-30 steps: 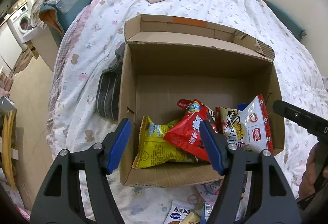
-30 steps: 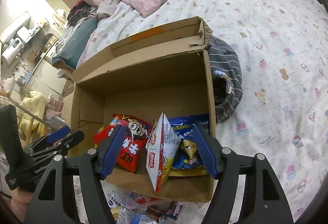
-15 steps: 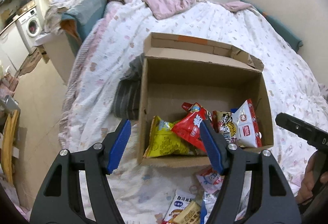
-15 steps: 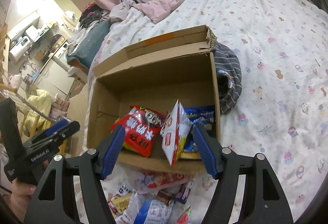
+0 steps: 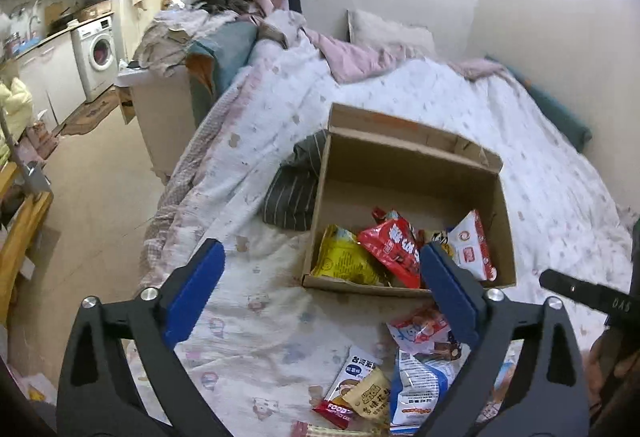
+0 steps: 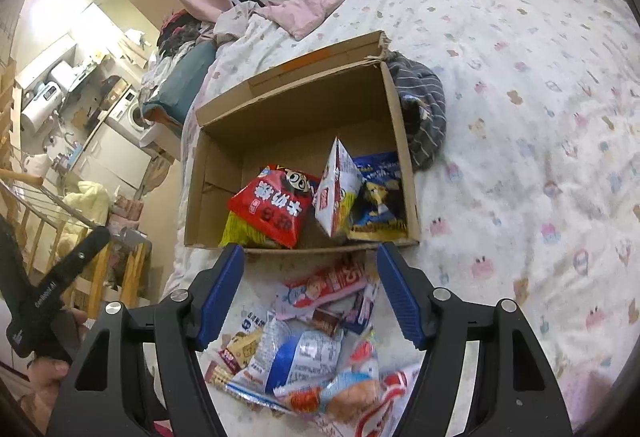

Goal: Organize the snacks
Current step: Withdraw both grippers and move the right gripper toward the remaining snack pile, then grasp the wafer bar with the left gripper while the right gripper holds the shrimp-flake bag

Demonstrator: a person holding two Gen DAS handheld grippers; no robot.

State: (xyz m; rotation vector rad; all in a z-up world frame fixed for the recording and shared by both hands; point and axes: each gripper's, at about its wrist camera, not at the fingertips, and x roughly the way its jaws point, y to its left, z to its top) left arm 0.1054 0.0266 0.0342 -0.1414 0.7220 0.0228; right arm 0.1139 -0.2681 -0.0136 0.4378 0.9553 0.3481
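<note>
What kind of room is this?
Probably a small one-room flat: a bed with a pillow, where the snack box sits, and a washing machine close by along the wall.

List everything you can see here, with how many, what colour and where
cardboard box: one, brown, open, on the bed
red snack bag: one, in the box, lying on the yellow one
yellow snack bag: one, in the box, left side
white and red snack bag: one, in the box, standing on edge
blue snack bag: one, in the box, right side
loose snack packets: a pile, mixed colours, on the bed before the box
striped cloth: one, dark grey, beside the box
bedspread: one, white, printed
pillow: one, pale, at the head
washing machine: one, white, far left
left hand-held gripper: open, empty
right hand-held gripper: open, empty, above the pile
</note>
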